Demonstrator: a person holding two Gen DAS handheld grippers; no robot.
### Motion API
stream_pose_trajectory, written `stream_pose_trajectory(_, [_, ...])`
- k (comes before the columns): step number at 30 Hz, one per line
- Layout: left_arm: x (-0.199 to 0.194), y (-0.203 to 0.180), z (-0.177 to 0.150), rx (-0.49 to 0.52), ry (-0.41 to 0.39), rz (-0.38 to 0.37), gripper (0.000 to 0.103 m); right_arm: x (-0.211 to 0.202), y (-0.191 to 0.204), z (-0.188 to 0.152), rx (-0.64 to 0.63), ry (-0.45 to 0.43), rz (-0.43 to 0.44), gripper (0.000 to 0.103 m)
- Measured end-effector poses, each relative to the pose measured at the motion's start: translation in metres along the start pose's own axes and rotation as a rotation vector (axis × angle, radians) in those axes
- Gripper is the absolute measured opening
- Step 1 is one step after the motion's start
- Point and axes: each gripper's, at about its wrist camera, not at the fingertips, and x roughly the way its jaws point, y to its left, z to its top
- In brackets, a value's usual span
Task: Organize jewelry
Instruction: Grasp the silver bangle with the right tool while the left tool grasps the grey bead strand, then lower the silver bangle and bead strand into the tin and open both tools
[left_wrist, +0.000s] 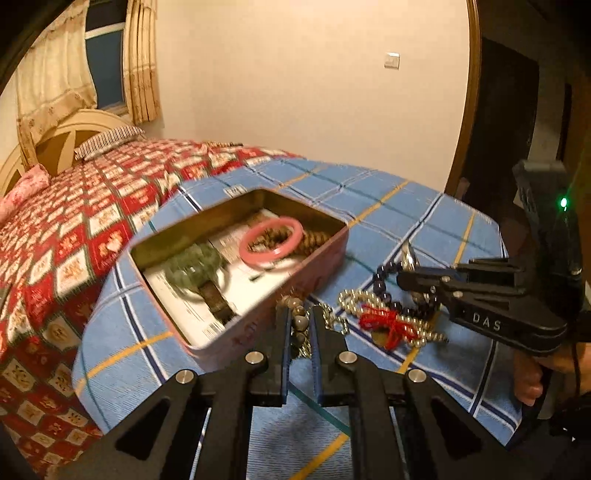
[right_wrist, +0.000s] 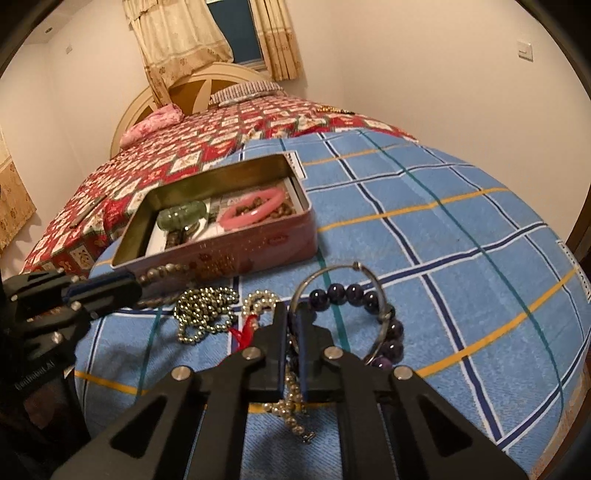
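An open pink tin (left_wrist: 258, 328) (right_wrist: 221, 254) sits on a blue plaid cloth. It holds a pink bangle (left_wrist: 271, 242) (right_wrist: 251, 212), a green bangle (left_wrist: 192, 271) (right_wrist: 181, 218) and brown beads. My left gripper (left_wrist: 299, 314) (right_wrist: 136, 286) is shut on a grey bead bracelet (left_wrist: 298, 323) (right_wrist: 162, 271) beside the tin's near wall. My right gripper (right_wrist: 293, 314) (left_wrist: 400, 275) is shut on a dark purple bead bracelet (right_wrist: 369, 299) (left_wrist: 380, 280), with a thin silver bangle (right_wrist: 332, 273) beside it. A pearl strand with red thread (left_wrist: 388, 319) (right_wrist: 255, 302) and a gold bead chain (right_wrist: 203, 310) lie between the grippers.
The cloth (right_wrist: 443, 229) covers the foot of a bed with a red patterned quilt (left_wrist: 74, 229) (right_wrist: 207, 147). Pillows and a headboard (right_wrist: 207, 85) lie beyond. A doorway (left_wrist: 509, 129) is at the right of the left wrist view.
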Motion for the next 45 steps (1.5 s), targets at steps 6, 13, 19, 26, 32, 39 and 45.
stream_pose_trajectory(6, [-0.015, 0.005, 0.01, -0.008, -0.041, 0.008, 0.009, -0.004, 0.005, 0.003, -0.004, -0.017, 0.007, 0.007])
stream_pose_trajectory(13, [-0.025, 0.02, 0.019, -0.029, -0.068, 0.029, 0.009, -0.009, 0.014, 0.014, -0.04, -0.031, 0.017, 0.007])
stream_pose_trajectory(19, [-0.026, 0.037, 0.027, -0.047, -0.078, 0.066, 0.009, -0.007, 0.025, 0.032, -0.082, -0.05, 0.022, 0.007])
stream_pose_trajectory(26, [-0.027, 0.054, 0.038, -0.059, -0.102, 0.087, 0.009, -0.002, 0.036, 0.05, -0.126, -0.067, 0.03, 0.007])
stream_pose_trajectory(32, [-0.019, 0.066, 0.048, -0.057, -0.106, 0.116, 0.009, 0.004, 0.046, 0.066, -0.16, -0.073, 0.041, 0.007])
stream_pose_trajectory(39, [-0.003, 0.078, 0.054, -0.07, -0.092, 0.137, 0.009, 0.019, 0.06, 0.084, -0.198, -0.062, 0.058, 0.007])
stream_pose_trajectory(45, [0.01, 0.087, 0.056, -0.087, -0.079, 0.152, 0.009, 0.035, 0.071, 0.092, -0.224, -0.044, 0.065, 0.007])
